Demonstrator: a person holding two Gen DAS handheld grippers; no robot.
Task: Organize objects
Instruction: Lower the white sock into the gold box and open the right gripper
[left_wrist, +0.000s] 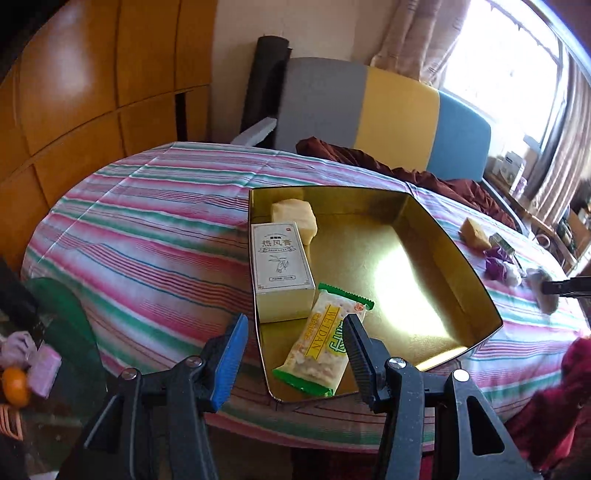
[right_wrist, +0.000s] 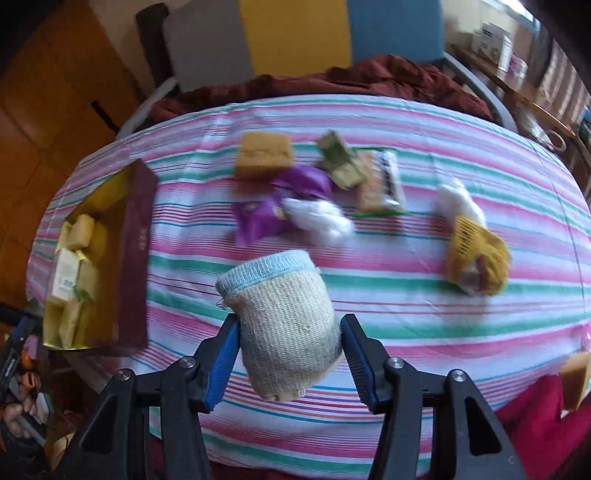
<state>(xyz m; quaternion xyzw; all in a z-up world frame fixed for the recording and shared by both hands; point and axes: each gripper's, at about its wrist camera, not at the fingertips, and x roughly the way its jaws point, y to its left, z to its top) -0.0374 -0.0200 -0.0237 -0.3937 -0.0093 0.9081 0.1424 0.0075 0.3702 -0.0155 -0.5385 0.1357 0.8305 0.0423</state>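
An open gold-lined tin (left_wrist: 443, 229) sits on the striped table. Inside it lie a white box (left_wrist: 282, 269), a pale yellow block (left_wrist: 295, 214) and a green-and-yellow snack packet (left_wrist: 317, 350). My left gripper (left_wrist: 295, 319) hovers open just above the packet, its pads not pressing it. My right gripper (right_wrist: 291, 319) is shut on a beige knit pouch (right_wrist: 284, 295) with a light blue cuff, held above the cloth to the right of the tin (right_wrist: 136, 258). The same pouch (left_wrist: 543, 291) shows blurred at the right edge of the left wrist view.
Loose on the cloth lie a yellow sponge (right_wrist: 264, 155), purple wrapper (right_wrist: 266, 210), white fluff (right_wrist: 321, 218), green packet (right_wrist: 338, 158), cracker packet (right_wrist: 380, 181) and yellow mesh bundle (right_wrist: 476, 258). A dark red cloth (right_wrist: 332, 81) and a grey, yellow and blue chair back (left_wrist: 399, 110) stand behind.
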